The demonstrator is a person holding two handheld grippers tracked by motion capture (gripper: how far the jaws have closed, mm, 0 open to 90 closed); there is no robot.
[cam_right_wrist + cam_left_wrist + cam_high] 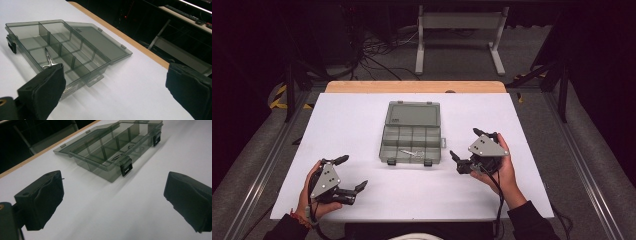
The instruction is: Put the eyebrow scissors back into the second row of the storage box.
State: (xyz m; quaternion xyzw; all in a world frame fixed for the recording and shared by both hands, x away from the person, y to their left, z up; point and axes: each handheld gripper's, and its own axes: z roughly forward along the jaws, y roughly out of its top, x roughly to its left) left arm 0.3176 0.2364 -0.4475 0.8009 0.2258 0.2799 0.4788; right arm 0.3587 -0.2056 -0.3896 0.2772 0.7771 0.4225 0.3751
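Right now we've got the compartment box (412, 137) mid-worktop (342, 125) with its lid (413, 113) folded flat back and a small metal piece (412, 152) in a front cell, so we judge it opened with handling to come. Both left tongs (350, 172) and right tongs (465, 145) gape wide, empty, touching nothing, flanking the box.

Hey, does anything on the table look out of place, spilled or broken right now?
Nothing stands out. The smoky clear plastic compartment box lies square and open, lid flat behind it, a small metal piece inside. Both grippers, left and right, are open and apart from it.
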